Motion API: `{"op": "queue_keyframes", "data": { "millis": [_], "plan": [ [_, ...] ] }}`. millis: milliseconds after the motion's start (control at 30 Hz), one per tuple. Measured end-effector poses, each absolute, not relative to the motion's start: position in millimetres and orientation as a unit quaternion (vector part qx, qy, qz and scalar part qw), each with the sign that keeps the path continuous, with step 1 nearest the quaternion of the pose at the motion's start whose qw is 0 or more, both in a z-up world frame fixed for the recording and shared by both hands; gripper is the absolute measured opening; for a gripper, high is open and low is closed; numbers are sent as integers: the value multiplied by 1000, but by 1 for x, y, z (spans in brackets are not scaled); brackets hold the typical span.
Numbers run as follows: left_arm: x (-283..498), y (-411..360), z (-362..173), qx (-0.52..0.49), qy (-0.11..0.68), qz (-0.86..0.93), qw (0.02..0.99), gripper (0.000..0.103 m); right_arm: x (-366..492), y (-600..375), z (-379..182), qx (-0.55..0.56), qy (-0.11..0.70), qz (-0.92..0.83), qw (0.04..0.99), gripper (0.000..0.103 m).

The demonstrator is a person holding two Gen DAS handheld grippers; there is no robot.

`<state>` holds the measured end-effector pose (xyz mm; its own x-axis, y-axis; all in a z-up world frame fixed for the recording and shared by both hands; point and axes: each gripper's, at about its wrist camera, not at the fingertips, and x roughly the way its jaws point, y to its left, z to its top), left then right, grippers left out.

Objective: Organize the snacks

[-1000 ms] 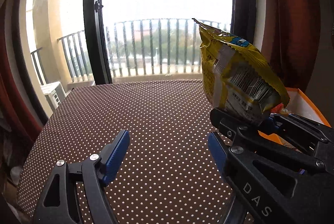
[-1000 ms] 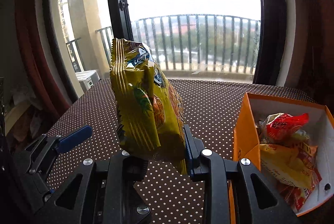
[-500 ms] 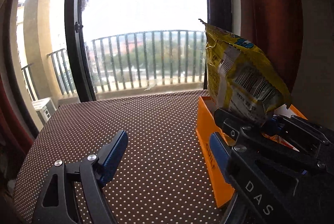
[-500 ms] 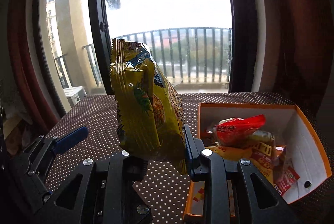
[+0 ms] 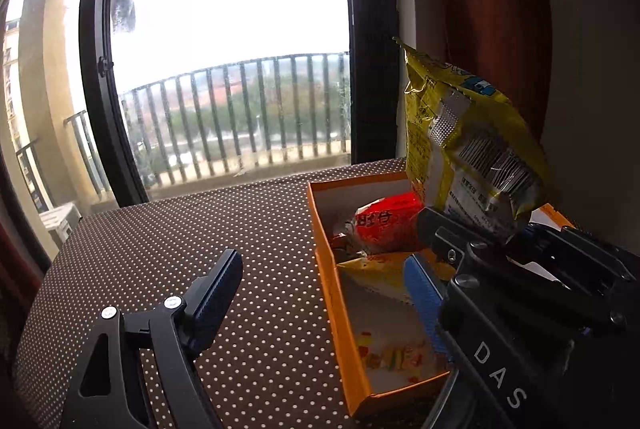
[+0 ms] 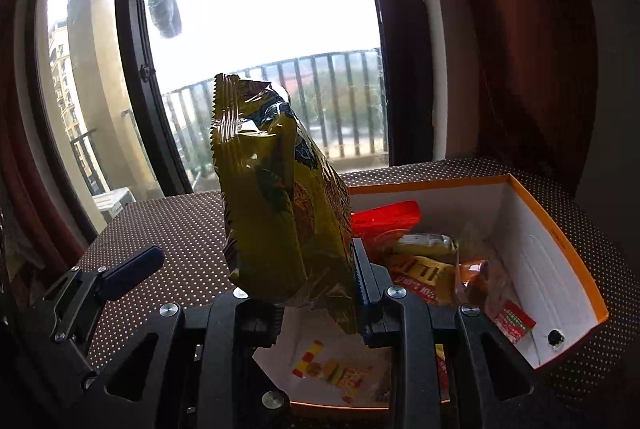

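My right gripper (image 6: pixel 316 309) is shut on a yellow snack bag (image 6: pixel 280 221) and holds it upright above the near end of an orange box (image 6: pixel 560 241). The bag also shows in the left wrist view (image 5: pixel 468 145), with the right gripper (image 5: pixel 516 237) under it. The orange box (image 5: pixel 320 229) holds a red packet (image 5: pixel 384 221), yellow packets (image 6: pixel 424 249) and small sweets (image 6: pixel 332 373). My left gripper (image 5: pixel 324 293) is open and empty, its fingers astride the box's left wall, low over the table.
The brown dotted tablecloth (image 5: pixel 168 253) covers the table left of the box. A large window (image 5: pixel 224 69) with a balcony railing stands behind. A dark red curtain (image 6: pixel 500 49) hangs at the right, close behind the box.
Both grippers have swung right. The box has come under the held bag, and its inside now shows in the left wrist view. The grip on the bag is unchanged.
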<state>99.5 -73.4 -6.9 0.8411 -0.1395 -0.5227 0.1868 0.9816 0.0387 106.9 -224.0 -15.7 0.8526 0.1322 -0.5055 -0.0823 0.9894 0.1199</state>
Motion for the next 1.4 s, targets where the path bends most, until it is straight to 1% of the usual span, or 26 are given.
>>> {"op": "queue_keyframes", "data": {
  "millis": [300,433,533,567,600,633,833,967,1033,1067,1200,1400],
  "plan": [
    [113,-95,-27,63,296,-90,949,85,115,-253,-36,67,290,35,954,31],
    [120,-99,-35,91,301,-77,946,88,120,-256,-46,70,304,30,950,34],
    [122,-98,-39,110,298,-66,946,88,125,-258,-52,73,315,20,946,42],
    [122,-97,-42,114,298,-64,946,89,126,-257,-53,69,321,15,945,50],
    [122,-96,-44,114,301,-63,945,89,127,-256,-55,67,326,12,943,63],
    [122,-95,-45,110,303,-62,945,89,127,-257,-55,68,327,10,942,67],
    [122,-81,-48,79,319,-73,942,89,125,-252,-56,65,335,7,940,69],
    [111,-75,-46,82,309,-71,945,89,119,-248,-53,65,336,13,940,69],
    [111,-67,-45,81,303,-69,947,90,115,-246,-51,61,332,11,941,71],
    [109,-64,-44,80,300,-68,948,90,113,-244,-49,60,329,8,942,73],
    [104,-52,-38,68,291,-69,952,93,104,-239,-43,62,320,4,945,78],
    [94,-35,-30,52,277,-70,957,96,93,-228,-33,65,311,9,948,79]
  ]
}}
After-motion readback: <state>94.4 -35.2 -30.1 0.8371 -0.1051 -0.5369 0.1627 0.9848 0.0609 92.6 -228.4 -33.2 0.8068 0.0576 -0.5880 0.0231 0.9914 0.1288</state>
